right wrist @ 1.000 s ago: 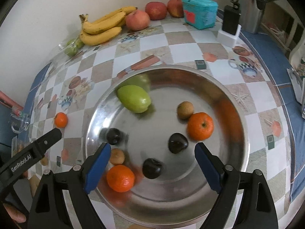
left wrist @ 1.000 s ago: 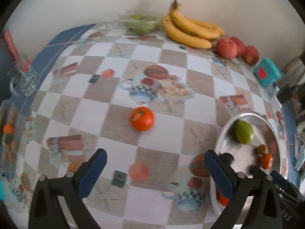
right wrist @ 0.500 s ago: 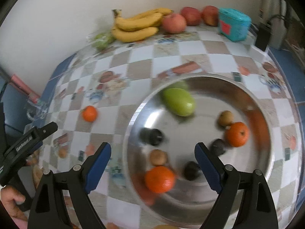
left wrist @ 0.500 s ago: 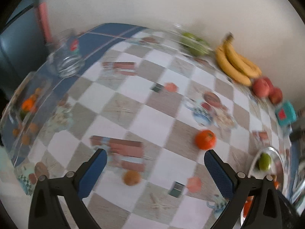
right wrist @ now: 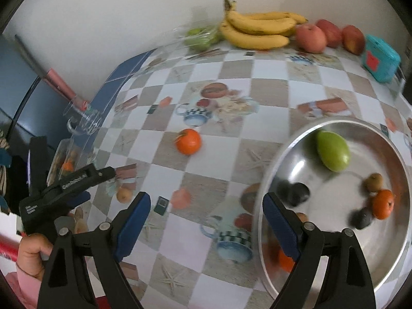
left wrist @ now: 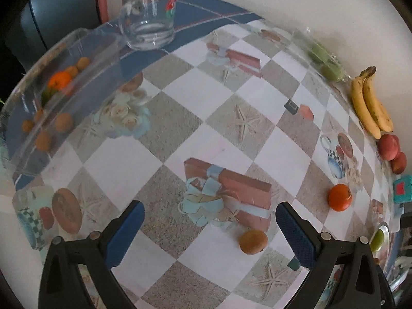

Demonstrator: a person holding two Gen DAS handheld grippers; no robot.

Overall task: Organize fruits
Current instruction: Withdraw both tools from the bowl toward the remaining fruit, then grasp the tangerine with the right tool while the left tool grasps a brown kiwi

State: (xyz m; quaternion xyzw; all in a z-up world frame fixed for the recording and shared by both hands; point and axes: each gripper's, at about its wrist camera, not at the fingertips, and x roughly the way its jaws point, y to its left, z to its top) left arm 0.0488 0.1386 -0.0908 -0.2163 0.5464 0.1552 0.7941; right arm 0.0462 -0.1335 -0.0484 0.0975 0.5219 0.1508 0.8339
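From the left wrist, the left tongs (left wrist: 209, 228) stand wide with nothing between them, over the checked surface (left wrist: 123, 162). A small brown fruit (left wrist: 253, 241) lies just inside the right-hand finger, not touched. An orange (left wrist: 340, 197) sits further right, apart from it. A clear tray (left wrist: 59, 95) at the left edge holds more small fruit, with a glass mug (left wrist: 149, 15) beyond it. Bananas (left wrist: 370, 105) and apples (left wrist: 388, 146) line the wall.

From the right wrist, the right tongs (right wrist: 206, 225) are also wide and empty, at the rim of a metal dish (right wrist: 267, 188). In the dish lie a green mango (right wrist: 333, 150), an orange, dark plums (right wrist: 296, 193) and a small brown fruit. A hand (right wrist: 31, 252) grips the left tongs at lower left.
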